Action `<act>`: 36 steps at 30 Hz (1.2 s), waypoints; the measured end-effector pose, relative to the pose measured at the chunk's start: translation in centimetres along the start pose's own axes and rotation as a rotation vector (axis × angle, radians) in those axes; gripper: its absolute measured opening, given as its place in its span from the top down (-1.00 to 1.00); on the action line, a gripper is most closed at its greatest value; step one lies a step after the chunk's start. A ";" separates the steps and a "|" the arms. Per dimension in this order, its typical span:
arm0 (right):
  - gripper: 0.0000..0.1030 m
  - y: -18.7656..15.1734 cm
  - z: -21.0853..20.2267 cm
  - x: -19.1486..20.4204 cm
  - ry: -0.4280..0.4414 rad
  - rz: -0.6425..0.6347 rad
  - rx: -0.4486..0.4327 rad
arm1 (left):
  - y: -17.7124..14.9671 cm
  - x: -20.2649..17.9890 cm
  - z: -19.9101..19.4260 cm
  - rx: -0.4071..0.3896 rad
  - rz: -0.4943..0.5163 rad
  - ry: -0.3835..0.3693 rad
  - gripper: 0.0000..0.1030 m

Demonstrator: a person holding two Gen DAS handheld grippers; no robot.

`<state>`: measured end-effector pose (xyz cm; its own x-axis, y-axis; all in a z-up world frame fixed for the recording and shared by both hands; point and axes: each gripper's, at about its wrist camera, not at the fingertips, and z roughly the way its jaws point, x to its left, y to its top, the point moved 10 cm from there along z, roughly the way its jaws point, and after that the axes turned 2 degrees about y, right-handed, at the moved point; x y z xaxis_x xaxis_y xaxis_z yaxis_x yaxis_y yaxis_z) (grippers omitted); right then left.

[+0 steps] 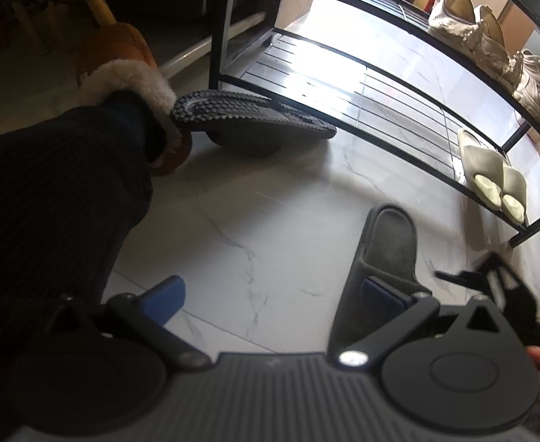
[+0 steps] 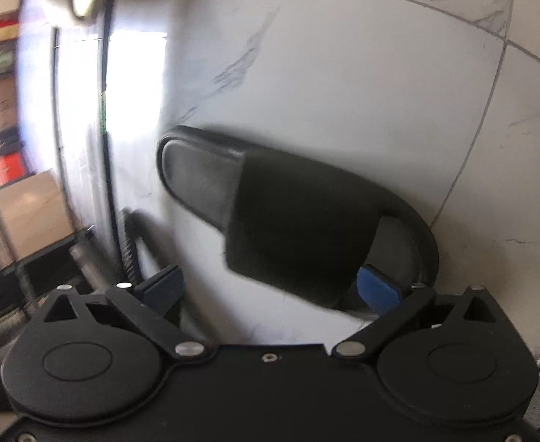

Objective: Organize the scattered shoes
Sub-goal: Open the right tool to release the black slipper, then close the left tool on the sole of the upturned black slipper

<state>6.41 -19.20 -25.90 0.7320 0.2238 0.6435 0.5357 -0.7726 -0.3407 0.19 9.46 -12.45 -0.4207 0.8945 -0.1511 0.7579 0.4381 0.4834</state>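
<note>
A dark grey slipper (image 1: 389, 243) lies sole-down on the white marble floor (image 1: 262, 228). My left gripper (image 1: 273, 298) hangs open above the floor, its right pad (image 1: 382, 296) over the slipper's strap; whether it touches I cannot tell. A second dark slipper (image 1: 251, 118) lies sole-up against the foot of the black shoe rack (image 1: 398, 73). In the right wrist view my right gripper (image 2: 270, 285) is open over a dark slipper (image 2: 292, 213), one pad (image 2: 376, 289) at the strap's opening, nothing pinched. The blurred black shape at the left wrist view's right edge is probably the right gripper (image 1: 487, 287).
Cream slippers (image 1: 490, 180) sit on the rack's lower shelf and gold sneakers (image 1: 490, 44) on the shelf above. A person's dark trouser leg (image 1: 49, 202) and a brown fur-lined boot (image 1: 133, 77) stand at the left. Cardboard boxes (image 2: 30, 206) lie behind the rack.
</note>
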 end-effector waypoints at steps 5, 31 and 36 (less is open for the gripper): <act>-0.99 3.8 -6.4 -1.6 -0.011 -0.259 -0.201 | 0.2 0.0 0.1 -0.039 0.036 0.045 -0.99; -1.00 12.1 -21.2 -11.7 -0.056 -0.573 -0.939 | 7.4 -10.1 5.8 -0.642 0.716 0.275 -0.99; -1.00 12.4 -21.2 -12.5 -0.074 -0.528 -0.944 | 8.5 -9.2 7.7 -0.638 0.742 0.300 -0.99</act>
<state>-5.01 -44.14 -23.60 0.5445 0.6732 0.5004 0.2739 -0.7065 0.6525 14.30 5.66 -13.57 -0.1275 0.8238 0.5523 0.5083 -0.4239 0.7496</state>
